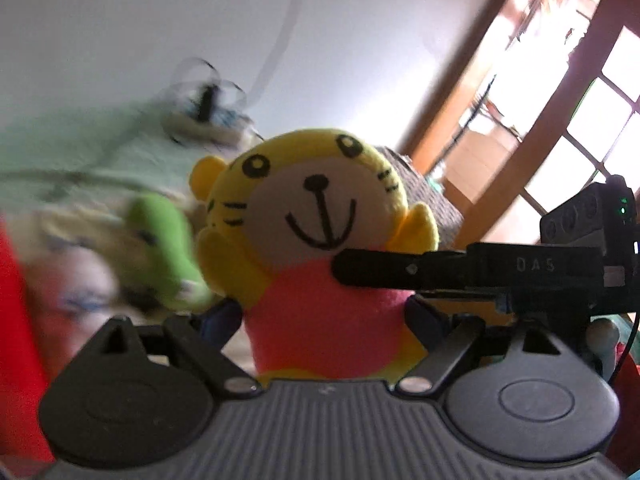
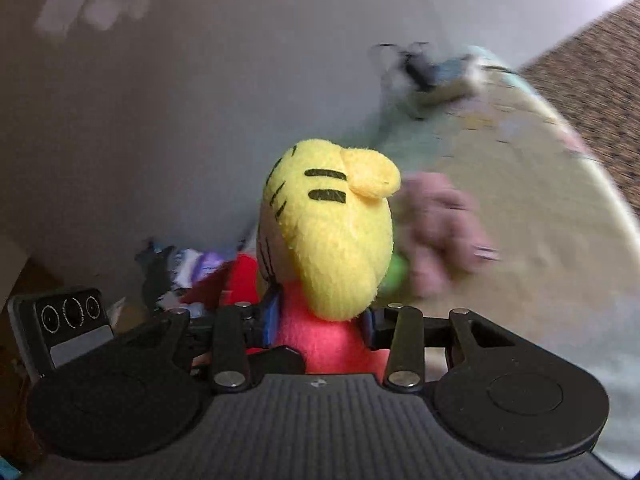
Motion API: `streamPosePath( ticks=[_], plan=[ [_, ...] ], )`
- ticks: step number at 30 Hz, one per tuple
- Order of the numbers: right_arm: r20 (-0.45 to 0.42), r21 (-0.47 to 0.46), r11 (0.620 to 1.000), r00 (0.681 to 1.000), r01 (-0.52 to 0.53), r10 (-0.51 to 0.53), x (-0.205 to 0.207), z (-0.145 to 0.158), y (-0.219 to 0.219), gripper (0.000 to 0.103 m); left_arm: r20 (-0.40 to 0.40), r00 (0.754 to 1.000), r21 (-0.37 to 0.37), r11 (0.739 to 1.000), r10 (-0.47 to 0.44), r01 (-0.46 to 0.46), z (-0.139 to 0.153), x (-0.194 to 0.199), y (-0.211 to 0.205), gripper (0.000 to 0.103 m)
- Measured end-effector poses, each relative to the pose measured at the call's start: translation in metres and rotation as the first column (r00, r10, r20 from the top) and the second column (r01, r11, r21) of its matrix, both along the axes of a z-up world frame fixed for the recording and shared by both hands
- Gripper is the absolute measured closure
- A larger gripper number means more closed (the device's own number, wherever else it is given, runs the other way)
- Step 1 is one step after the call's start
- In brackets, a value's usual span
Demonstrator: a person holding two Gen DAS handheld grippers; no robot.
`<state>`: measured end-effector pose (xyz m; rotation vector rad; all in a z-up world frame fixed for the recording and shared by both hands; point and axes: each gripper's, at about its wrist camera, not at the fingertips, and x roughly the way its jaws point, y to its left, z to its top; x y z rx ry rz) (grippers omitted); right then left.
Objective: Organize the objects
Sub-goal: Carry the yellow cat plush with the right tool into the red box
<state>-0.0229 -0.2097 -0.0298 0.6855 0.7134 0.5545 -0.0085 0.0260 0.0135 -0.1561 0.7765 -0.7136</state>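
Observation:
A yellow tiger plush (image 1: 308, 216) in a pink shirt is held up off the bed and faces the left wrist camera. My left gripper (image 1: 324, 316) is shut on its pink body, one blue pad (image 1: 222, 318) at each side. My right gripper's black finger (image 1: 384, 270) reaches in from the right across the plush's neck. The right wrist view shows the plush (image 2: 332, 232) from the side. There my right gripper (image 2: 322, 324) is shut on the pink body just under the head. The left gripper's camera block (image 2: 72, 320) shows at lower left.
A green plush (image 1: 164, 248) lies blurred on the pale green bedsheet (image 1: 80, 148), with a cabled object (image 1: 208, 116) further back. A mauve plush (image 2: 436, 232) lies on the bed (image 2: 540, 200) by brown carpet (image 2: 600, 60). A wood-framed window (image 1: 560, 80) is at right, something red (image 1: 16, 320) at left.

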Motion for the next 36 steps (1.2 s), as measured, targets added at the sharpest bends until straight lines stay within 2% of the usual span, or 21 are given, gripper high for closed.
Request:
streamPosePath(
  ticks=[4, 10, 14, 17, 21, 25, 28, 31, 33, 36],
  plan=[
    [0.044, 0.019, 0.998, 0.997, -0.068, 0.067, 0.014, 0.016, 0.063, 0.062, 0.046, 0.996, 0.005, 0.997, 0.081, -0.082, 0.016, -0.007, 0.065, 0.016],
    [0.046, 0.029, 0.994, 0.993, -0.109, 0.107, 0.034, 0.026, 0.147, 0.062, 0.053, 0.98, -0.006, 0.981, 0.193, -0.193, 0.022, -0.007, 0.154, 0.016],
    [0.025, -0.043, 0.995, 0.995, -0.09, 0.091, 0.043, 0.027, 0.193, 0.062, 0.051, 0.97, 0.012, 0.971, 0.24, -0.24, 0.014, -0.007, 0.195, 0.019],
    [-0.025, -0.1, 0.992, 0.997, -0.075, 0.073, 0.051, 0.02, 0.219, 0.062, 0.022, 0.963, 0.04, 0.963, 0.267, -0.268, 0.001, -0.003, 0.22, 0.019],
    [-0.047, -0.203, 0.978, 0.998, -0.047, 0.038, 0.052, 0.015, 0.248, 0.062, -0.023, 0.959, 0.053, 0.958, 0.284, -0.283, -0.019, 0.004, 0.24, 0.018],
    [-0.063, -0.291, 0.957, 0.998, -0.012, -0.006, 0.054, 0.009, 0.272, 0.062, -0.022, 0.956, 0.07, 0.954, 0.293, -0.29, -0.029, 0.013, 0.246, 0.018],
    [-0.007, -0.358, 0.932, 0.998, 0.049, -0.055, 0.054, 0.004, 0.282, 0.062, -0.023, 0.956, 0.086, 0.953, 0.293, -0.29, -0.038, 0.018, 0.254, 0.022],
    [0.006, -0.406, 0.913, 0.999, 0.045, -0.046, 0.051, -0.008, 0.293, 0.062, -0.04, 0.953, 0.13, 0.947, 0.301, -0.293, -0.049, 0.025, 0.254, 0.026],
    [0.091, -0.462, 0.884, 0.996, 0.065, -0.025, 0.043, -0.013, 0.302, 0.062, -0.054, 0.952, 0.147, 0.945, 0.303, -0.292, -0.055, 0.026, 0.254, 0.025],
    [0.11, -0.453, 0.889, 0.994, 0.068, -0.02, 0.038, -0.013, 0.299, 0.061, -0.061, 0.95, 0.192, 0.938, 0.305, -0.289, -0.064, 0.032, 0.253, 0.023]
  ],
)
